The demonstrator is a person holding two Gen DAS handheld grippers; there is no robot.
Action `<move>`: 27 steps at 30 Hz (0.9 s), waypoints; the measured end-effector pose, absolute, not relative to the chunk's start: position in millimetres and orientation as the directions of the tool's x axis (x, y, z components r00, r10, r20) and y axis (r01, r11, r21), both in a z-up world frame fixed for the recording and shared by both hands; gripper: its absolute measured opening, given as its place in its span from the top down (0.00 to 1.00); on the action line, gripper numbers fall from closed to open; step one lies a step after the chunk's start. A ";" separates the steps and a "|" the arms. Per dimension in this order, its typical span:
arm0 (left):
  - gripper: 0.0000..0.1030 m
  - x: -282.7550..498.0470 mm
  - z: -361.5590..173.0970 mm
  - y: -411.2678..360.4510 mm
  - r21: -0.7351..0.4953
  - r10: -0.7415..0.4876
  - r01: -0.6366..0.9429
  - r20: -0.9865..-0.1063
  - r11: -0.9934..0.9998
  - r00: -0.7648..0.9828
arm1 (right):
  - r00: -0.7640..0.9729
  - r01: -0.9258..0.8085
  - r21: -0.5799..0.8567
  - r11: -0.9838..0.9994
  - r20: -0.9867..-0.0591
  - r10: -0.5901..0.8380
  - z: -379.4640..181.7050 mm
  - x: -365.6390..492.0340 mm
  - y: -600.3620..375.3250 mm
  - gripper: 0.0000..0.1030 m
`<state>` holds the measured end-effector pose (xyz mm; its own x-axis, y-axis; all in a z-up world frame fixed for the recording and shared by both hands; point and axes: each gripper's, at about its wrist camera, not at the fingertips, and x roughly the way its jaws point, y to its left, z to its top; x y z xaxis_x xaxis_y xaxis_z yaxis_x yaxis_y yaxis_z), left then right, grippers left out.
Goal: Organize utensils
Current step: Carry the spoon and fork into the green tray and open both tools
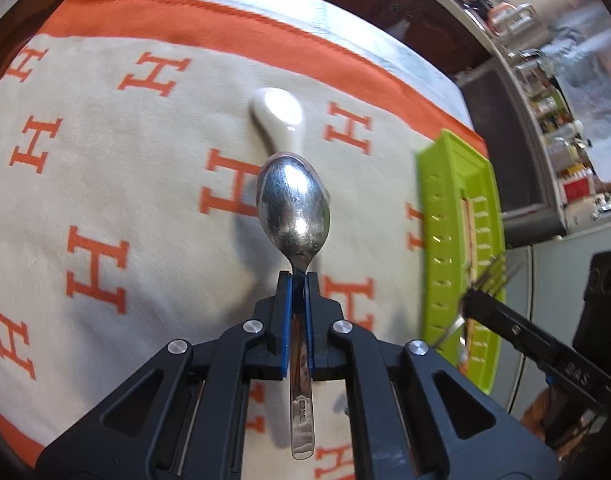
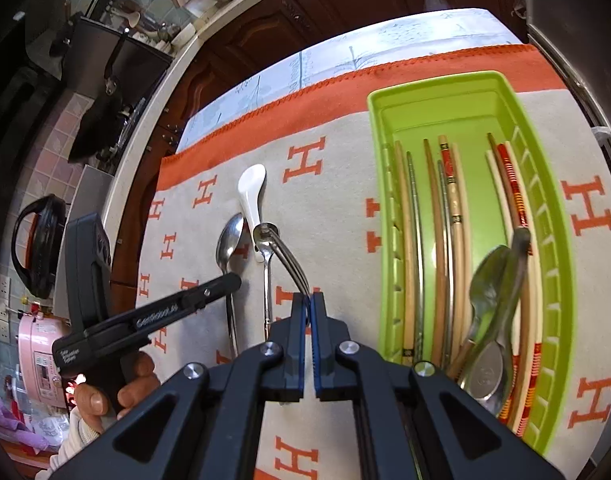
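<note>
My left gripper [image 1: 299,276] is shut on a large metal spoon [image 1: 293,210], gripping its neck with the bowl pointing forward above the cloth; it also shows in the right wrist view [image 2: 228,240]. My right gripper [image 2: 308,295] is shut on a metal fork [image 2: 289,258], its tines curving forward; the fork also shows in the left wrist view [image 1: 491,270]. A white ceramic spoon [image 1: 279,118] lies on the cloth, seen too in the right wrist view [image 2: 251,192]. A small metal spoon [image 2: 267,268] lies beside it. The green tray [image 2: 389,216] holds several chopsticks [image 2: 439,240] and spoons [image 2: 491,280].
A beige cloth [image 1: 105,160] with orange H letters and an orange border covers the table. The green tray [image 1: 437,216] sits at its right side. Dark wooden cabinets [image 2: 305,12] and a kitchen counter stand beyond the table's far edge.
</note>
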<state>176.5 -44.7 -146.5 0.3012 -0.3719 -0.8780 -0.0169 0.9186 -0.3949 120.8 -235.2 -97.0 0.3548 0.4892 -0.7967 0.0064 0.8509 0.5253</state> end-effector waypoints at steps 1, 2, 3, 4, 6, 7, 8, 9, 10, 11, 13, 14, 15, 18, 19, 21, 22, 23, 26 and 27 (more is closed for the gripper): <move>0.97 173.4 -142.6 -47.8 -0.399 -0.380 -0.005 -0.876 0.917 0.299 | 0.359 0.009 0.532 0.847 -0.792 0.494 -95.6 119.0 -238.1 0.98; 0.97 171.2 -138.4 -48.6 -0.400 -0.383 0.004 -0.875 0.917 0.296 | 0.363 0.010 0.535 0.845 -0.789 0.495 -94.5 117.6 -239.5 0.98; 0.97 169.0 -135.2 -52.3 -0.403 -0.389 0.013 -0.874 0.915 0.291 | 0.367 0.010 0.537 0.844 -0.787 0.496 -93.0 115.9 -241.0 0.98; 0.97 166.9 -131.9 -56.4 -0.409 -0.398 0.022 -0.871 0.912 0.287 | 0.373 0.010 0.538 0.843 -0.784 0.496 -90.9 113.9 -243.2 0.98; 0.97 163.5 -125.2 -64.1 -0.413 -0.407 0.042 -0.868 0.910 0.284 | 0.379 0.009 0.548 0.837 -0.776 0.504 -87.8 110.4 -246.8 0.98; 0.97 161.3 -121.0 -69.3 -0.415 -0.413 0.056 -0.866 0.908 0.283 | 0.382 0.006 0.550 0.835 -0.773 0.506 -86.1 108.7 -248.3 0.98; 0.97 159.3 -116.7 -74.7 -0.419 -0.420 0.069 -0.863 0.905 0.281 | 0.387 0.004 0.550 0.835 -0.771 0.506 -83.4 106.2 -250.4 0.98; 0.97 157.1 -112.0 -77.2 -0.419 -0.424 0.080 -0.861 0.904 0.280 | 0.392 0.002 0.549 0.836 -0.769 0.504 -80.8 104.1 -252.1 0.98; 0.97 154.8 -106.3 -83.5 -0.422 -0.431 0.097 -0.858 0.902 0.280 | 0.397 -0.002 0.548 0.836 -0.767 0.504 -77.8 101.7 -254.0 0.98; 0.97 153.4 -101.2 -90.6 -0.424 -0.439 0.113 -0.854 0.898 0.279 | 0.403 -0.006 0.546 0.838 -0.765 0.502 -74.0 98.8 -257.3 0.98; 0.97 150.1 -89.1 -104.6 -0.429 -0.453 0.145 -0.847 0.891 0.278 | 0.413 -0.009 0.536 0.844 -0.767 0.492 -66.9 93.5 -263.1 0.98; 0.97 149.3 -84.0 -110.9 -0.431 -0.460 0.161 -0.843 0.888 0.279 | 0.419 -0.010 0.529 0.849 -0.768 0.484 -62.4 90.7 -267.2 0.98; 0.97 148.6 -78.5 -120.6 -0.431 -0.466 0.178 -0.839 0.884 0.282 | 0.424 -0.012 0.522 0.853 -0.770 0.477 -58.1 88.2 -270.9 0.98; 0.97 147.8 -65.1 -147.4 -0.429 -0.479 0.222 -0.828 0.876 0.291 | 0.436 -0.021 0.496 0.868 -0.777 0.454 -42.3 81.0 -286.3 0.98; 0.97 149.3 -63.5 -156.6 -0.425 -0.479 0.230 -0.827 0.875 0.293 | 0.439 -0.024 0.483 0.875 -0.782 0.443 -38.2 79.4 -291.0 0.98; 0.97 151.6 -61.9 -173.9 -0.423 -0.482 0.243 -0.827 0.873 0.291 | 0.444 -0.026 0.443 0.896 -0.798 0.407 -30.5 77.8 -300.0 0.98; 0.97 153.5 -63.0 -183.0 -0.418 -0.479 0.249 -0.828 0.874 0.292 | 0.442 -0.022 0.414 0.910 -0.813 0.380 -28.0 78.0 -304.7 0.98; 0.97 156.1 -64.7 -191.5 -0.408 -0.471 0.251 -0.831 0.878 0.296 | 0.441 -0.016 0.398 0.917 -0.821 0.364 -27.1 78.3 -309.2 0.98; 0.97 164.0 -81.2 -209.2 -0.381 -0.439 0.237 -0.850 0.894 0.291 | 0.427 -0.004 0.353 0.936 -0.845 0.321 -31.9 82.0 -318.3 0.98; 0.97 167.8 -88.1 -214.7 -0.372 -0.427 0.228 -0.858 0.900 0.285 | 0.420 0.001 0.336 0.942 -0.855 0.305 -36.0 84.1 -320.1 0.98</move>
<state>167.8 -214.7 -88.1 0.2855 -0.4273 -0.8579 0.2276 0.8997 -0.3724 84.1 -320.1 -36.0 0.4196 0.3051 -0.8549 0.0006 0.9417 0.3364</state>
